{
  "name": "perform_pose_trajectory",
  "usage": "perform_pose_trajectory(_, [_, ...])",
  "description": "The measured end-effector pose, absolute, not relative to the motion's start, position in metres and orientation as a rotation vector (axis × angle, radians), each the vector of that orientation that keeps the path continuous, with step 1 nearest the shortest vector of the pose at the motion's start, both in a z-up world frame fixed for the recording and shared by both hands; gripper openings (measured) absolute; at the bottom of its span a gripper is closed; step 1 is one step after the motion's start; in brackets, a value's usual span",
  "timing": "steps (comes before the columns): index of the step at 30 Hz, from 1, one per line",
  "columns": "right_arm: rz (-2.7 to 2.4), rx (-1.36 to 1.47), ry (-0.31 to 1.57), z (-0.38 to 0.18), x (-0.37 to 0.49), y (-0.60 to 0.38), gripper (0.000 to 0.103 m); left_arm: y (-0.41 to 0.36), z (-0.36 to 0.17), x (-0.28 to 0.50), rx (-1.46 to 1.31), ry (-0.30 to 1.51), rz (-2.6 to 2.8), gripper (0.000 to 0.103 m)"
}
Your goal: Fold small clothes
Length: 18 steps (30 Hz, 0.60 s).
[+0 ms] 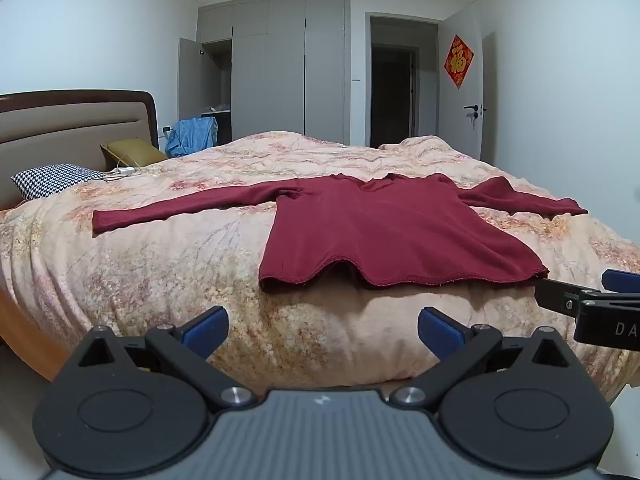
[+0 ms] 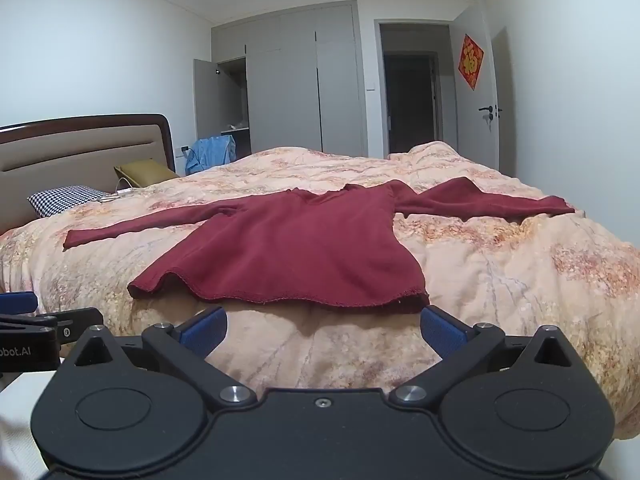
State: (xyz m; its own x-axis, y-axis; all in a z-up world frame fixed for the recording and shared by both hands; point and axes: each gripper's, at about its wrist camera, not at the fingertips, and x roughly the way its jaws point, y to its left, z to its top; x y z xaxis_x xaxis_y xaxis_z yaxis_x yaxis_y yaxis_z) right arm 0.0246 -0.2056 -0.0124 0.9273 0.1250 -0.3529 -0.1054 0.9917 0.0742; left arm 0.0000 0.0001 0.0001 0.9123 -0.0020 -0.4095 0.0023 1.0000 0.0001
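Dark-red long-sleeved knit top (image 1: 384, 228) lay flat, sleeves spread, mid-frame on the peach floral quilt (image 1: 200, 280); I held my left gripper (image 1: 322, 330) and right gripper (image 2: 324, 330) spread wide and empty at lower frame, short of its hem.

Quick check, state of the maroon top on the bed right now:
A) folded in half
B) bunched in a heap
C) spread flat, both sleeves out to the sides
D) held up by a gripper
C: the maroon top lies flat on the floral bedspread with a sleeve stretched to each side, and both the left gripper and right gripper are open and short of its hem.
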Motion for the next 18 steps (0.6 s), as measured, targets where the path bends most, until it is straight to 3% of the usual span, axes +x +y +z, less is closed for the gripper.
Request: perform_pose_trajectory(18, [0.116,0.061,0.375,-0.0135,0.0268,-0.2077,0.103,-0.0016,-0.0008,0.0001,0.006,0.421,-0.002,0.103])
